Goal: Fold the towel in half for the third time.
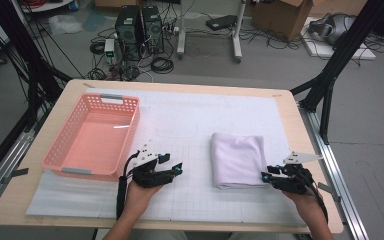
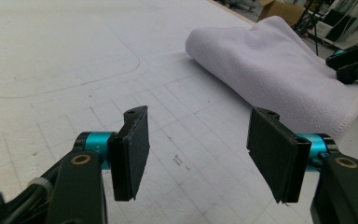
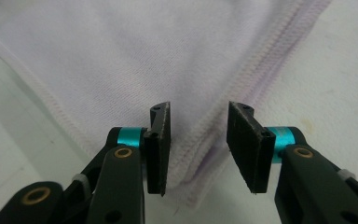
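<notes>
Right gripper (image 1: 266,176) at the near right corner of the folded towel (image 1: 239,159), jaws parted and pressing on nothing. Seen along its own jaws (image 3: 199,140): pads either side of the towel's (image 3: 135,60) stitched corner edge, a gap showing between each pad and the cloth; whether a pad brushes the hem, hard to tell. No earlier look at it, so only the released state told.

Left gripper (image 1: 178,167) well to the left of the towel, low over the white gridded mat (image 1: 190,125), jaws standing wide and empty. Seen along its own jaws (image 2: 196,154): bare gridded mat between the pads, the towel (image 2: 270,70) lying beyond and to the right, with the right gripper (image 2: 349,65) at the towel's far side.

Towel pale lilac, folded into a thick rectangle, lying flat on the mat, rolled fold toward the left gripper, hemmed edges toward the right one.

Pink plastic basket (image 1: 55,155) far to the left of the towel, beyond the left gripper, on the wooden table (image 1: 290,120).
</notes>
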